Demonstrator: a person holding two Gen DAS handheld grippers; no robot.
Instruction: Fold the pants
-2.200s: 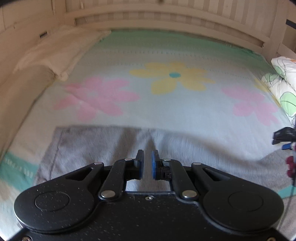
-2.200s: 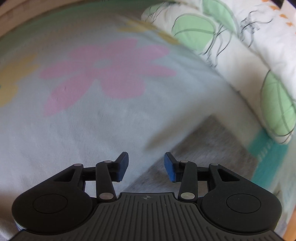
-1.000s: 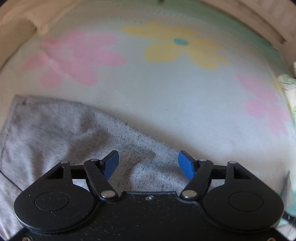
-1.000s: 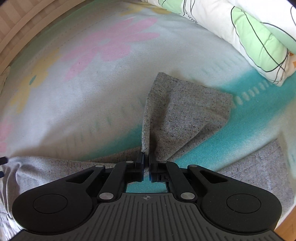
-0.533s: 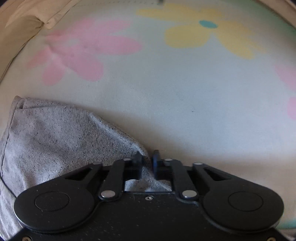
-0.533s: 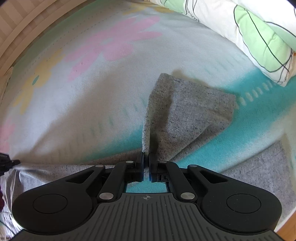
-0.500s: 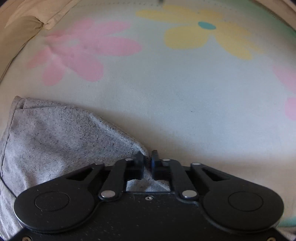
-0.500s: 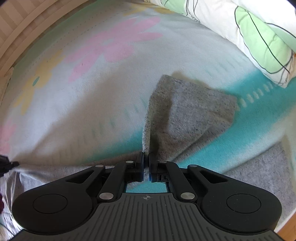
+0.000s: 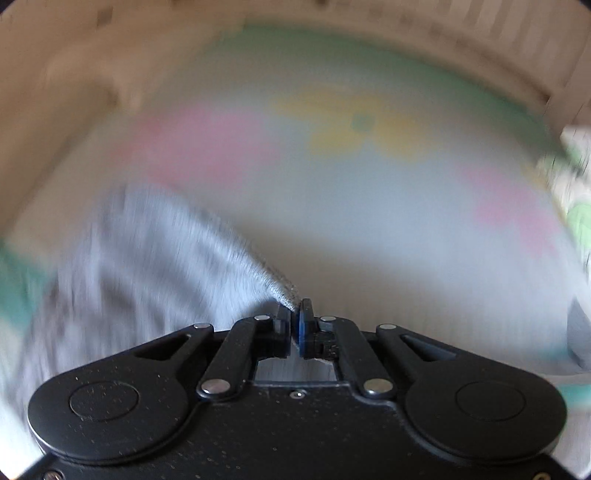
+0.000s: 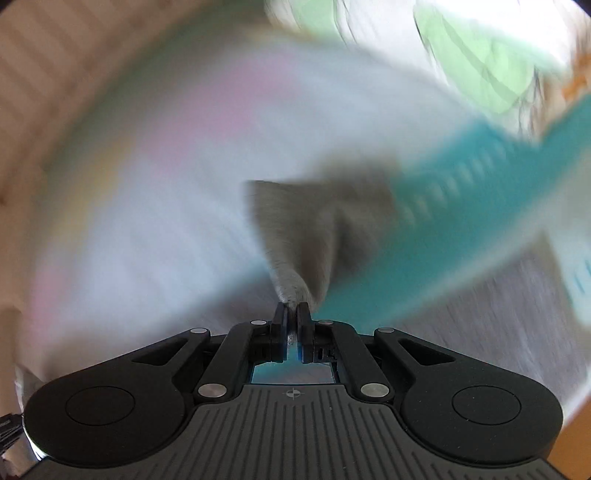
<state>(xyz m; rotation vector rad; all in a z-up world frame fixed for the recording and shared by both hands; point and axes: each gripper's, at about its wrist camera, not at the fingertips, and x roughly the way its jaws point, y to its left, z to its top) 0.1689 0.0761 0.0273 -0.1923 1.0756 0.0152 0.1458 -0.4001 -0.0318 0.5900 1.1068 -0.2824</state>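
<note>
The grey pants [image 9: 147, 254] lie on a flowered bed sheet [image 9: 369, 206]. My left gripper [image 9: 295, 325] is shut on an edge of the pants, and the cloth rises from the lower left up into its jaws. My right gripper [image 10: 291, 325] is shut on another part of the pants [image 10: 306, 229], which hangs forward from its jaws as a lifted flap. More grey cloth [image 10: 498, 325] lies at the lower right of the right wrist view. Both views are blurred by motion.
A white pillow with green leaf prints [image 10: 480, 62] lies at the bed's right side, also in the left wrist view [image 9: 576, 195]. A teal stripe of the sheet [image 10: 461, 206] runs under the right gripper. A pale slatted bed frame [image 9: 480, 33] rings the mattress.
Both grippers, shut on the pants, have lifted and swung; the views now blur. More of the bed and frame shows in the left wrist view.
</note>
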